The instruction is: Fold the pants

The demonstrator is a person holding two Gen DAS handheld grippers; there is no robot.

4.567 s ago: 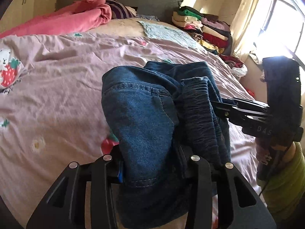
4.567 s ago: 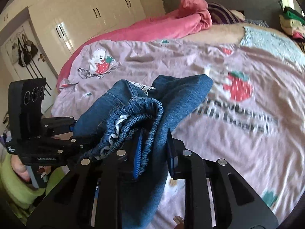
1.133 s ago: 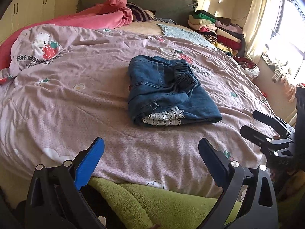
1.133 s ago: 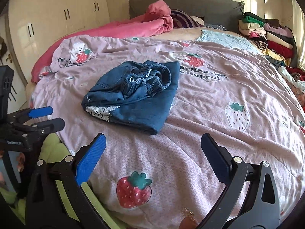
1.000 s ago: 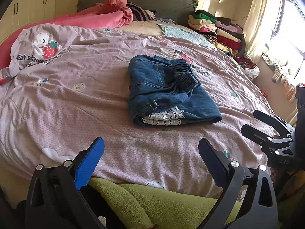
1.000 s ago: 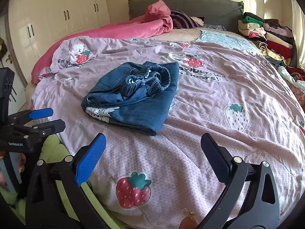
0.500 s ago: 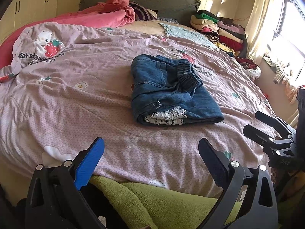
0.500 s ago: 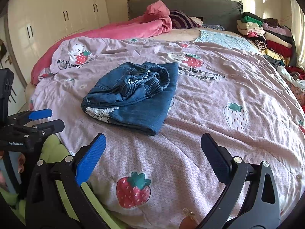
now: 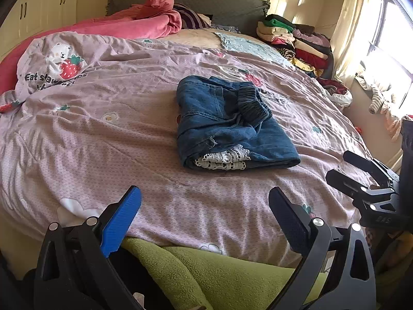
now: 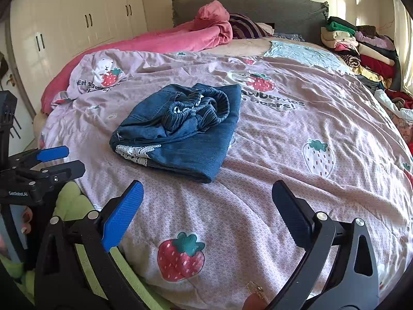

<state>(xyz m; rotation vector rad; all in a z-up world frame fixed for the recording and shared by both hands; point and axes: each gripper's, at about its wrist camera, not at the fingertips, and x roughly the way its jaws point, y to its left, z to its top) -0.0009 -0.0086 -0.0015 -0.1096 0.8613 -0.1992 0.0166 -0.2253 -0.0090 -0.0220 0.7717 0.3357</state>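
Lying folded into a compact bundle on the pink strawberry-print quilt (image 9: 103,134) of the bed, the blue denim pants with white lace hems (image 9: 229,126) sit near the middle, well apart from both tools. The left tool (image 9: 204,214), with one blue-padded and one black finger, hangs spread wide at the near edge of the bed, pinching nothing. Further right, the right tool (image 10: 206,206) is likewise spread wide and empty.

The denim looks soft but fairly thick, likely heavy enough to hold its fold yet prone to slump. The gathered elastic waistband (image 10: 204,108) bunches loosely on top and would probably spring open. A grip on the thick folded edge beside the lace (image 9: 222,159) seems safest; the lace itself may snag.
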